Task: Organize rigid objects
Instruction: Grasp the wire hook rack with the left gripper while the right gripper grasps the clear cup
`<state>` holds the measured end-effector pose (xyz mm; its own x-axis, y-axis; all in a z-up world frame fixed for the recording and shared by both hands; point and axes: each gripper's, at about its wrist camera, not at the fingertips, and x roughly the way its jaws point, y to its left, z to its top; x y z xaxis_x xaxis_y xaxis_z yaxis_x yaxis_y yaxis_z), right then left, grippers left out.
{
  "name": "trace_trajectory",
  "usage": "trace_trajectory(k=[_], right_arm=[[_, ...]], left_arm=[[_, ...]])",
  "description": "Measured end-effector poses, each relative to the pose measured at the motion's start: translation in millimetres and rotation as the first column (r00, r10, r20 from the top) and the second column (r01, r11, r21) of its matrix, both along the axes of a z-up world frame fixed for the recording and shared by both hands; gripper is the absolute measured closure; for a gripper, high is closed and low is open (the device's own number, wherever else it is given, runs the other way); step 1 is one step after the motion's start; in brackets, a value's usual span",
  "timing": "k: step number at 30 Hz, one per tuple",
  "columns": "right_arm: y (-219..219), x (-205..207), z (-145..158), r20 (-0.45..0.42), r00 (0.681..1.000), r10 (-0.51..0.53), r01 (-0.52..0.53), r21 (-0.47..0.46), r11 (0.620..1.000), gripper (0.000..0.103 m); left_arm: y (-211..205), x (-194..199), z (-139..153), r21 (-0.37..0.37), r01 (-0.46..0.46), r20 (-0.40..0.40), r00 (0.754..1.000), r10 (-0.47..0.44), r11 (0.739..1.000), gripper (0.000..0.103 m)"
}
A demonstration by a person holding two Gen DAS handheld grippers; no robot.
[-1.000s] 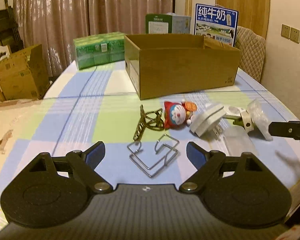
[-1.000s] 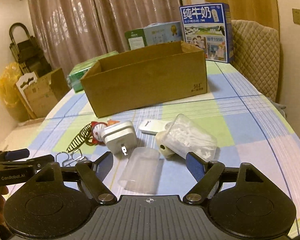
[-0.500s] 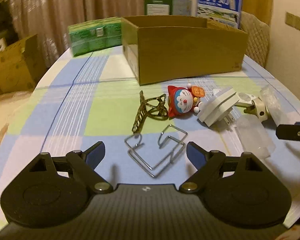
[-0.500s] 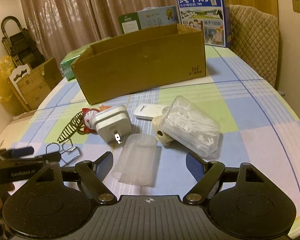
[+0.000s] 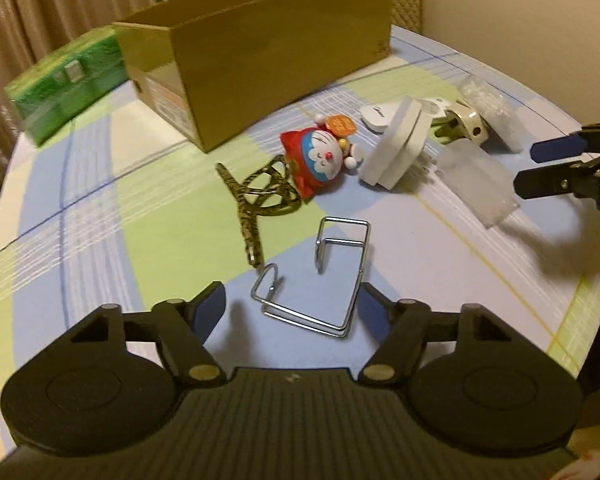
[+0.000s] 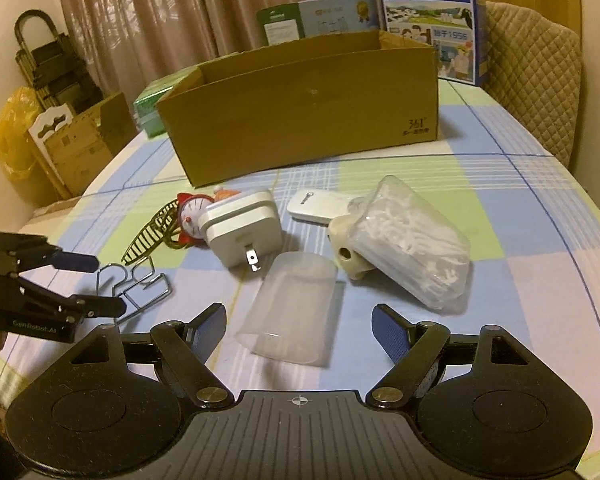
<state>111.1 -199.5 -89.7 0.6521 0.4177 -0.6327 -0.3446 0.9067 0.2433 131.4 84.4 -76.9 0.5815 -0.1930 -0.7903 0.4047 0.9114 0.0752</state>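
Note:
A bent metal wire hook (image 5: 316, 280) lies on the checked tablecloth between the fingers of my left gripper (image 5: 291, 306). Its jaws are closing, and the pads are not pressing on the wire. From the right wrist view, the left gripper (image 6: 96, 284) hovers at the hook (image 6: 140, 280). My right gripper (image 6: 299, 322) is open, with a clear plastic case (image 6: 296, 308) lying just ahead between its fingers. Nearby lie a Doraemon toy (image 5: 320, 156), a patterned hair claw (image 5: 260, 196), a white charger plug (image 6: 242, 232) and a clear tub of floss picks (image 6: 412, 240). An open cardboard box (image 6: 300, 108) stands behind them.
A flat white device (image 6: 320, 208) lies behind the charger. Green packs (image 5: 68, 84) sit left of the box and a milk carton (image 6: 428, 16) behind it. A quilted chair (image 6: 532, 80) stands at the far right. More cardboard boxes (image 6: 80, 148) stand on the floor at the left.
My left gripper has moved in over the wire hook, dipped and rolled, and its fingers have drawn closer together. The right gripper has edged towards the clear case.

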Motion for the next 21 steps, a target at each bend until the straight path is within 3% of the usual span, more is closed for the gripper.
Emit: trace_trajectory(k=[3,5,9,16,21], right_arm=[[2.0,1.7,-2.0,-0.006,1.0,-0.003,0.003,-0.011,1.0,0.026],[1.6,2.8,-3.6,-0.012,1.0,-0.009,0.009,-0.011,1.0,0.026],[1.7,3.2,-3.5,-0.012,1.0,-0.013,0.013,-0.012,1.0,0.026],[0.4,2.3,-2.0,-0.009,1.0,-0.02,0.02,-0.011,1.0,0.026],[-0.2,2.1,-1.8,-0.009,1.0,-0.027,0.027,-0.012,1.0,0.026]], left_arm=[[-4.2,2.1,-1.6,-0.002,0.024,-0.002,1.0,-0.024,1.0,0.042],[-8.3,2.1,-1.5,-0.004,0.037,-0.009,0.999,-0.037,0.999,0.051],[-19.1,-6.3,1.3,-0.016,0.052,-0.023,0.998,-0.052,0.999,0.052],[-34.5,-13.5,0.1,-0.031,0.007,-0.005,1.0,-0.008,0.999,0.05],[-35.4,-4.3,-2.4,-0.063,-0.095,-0.019,0.995,0.094,0.994,0.05]])
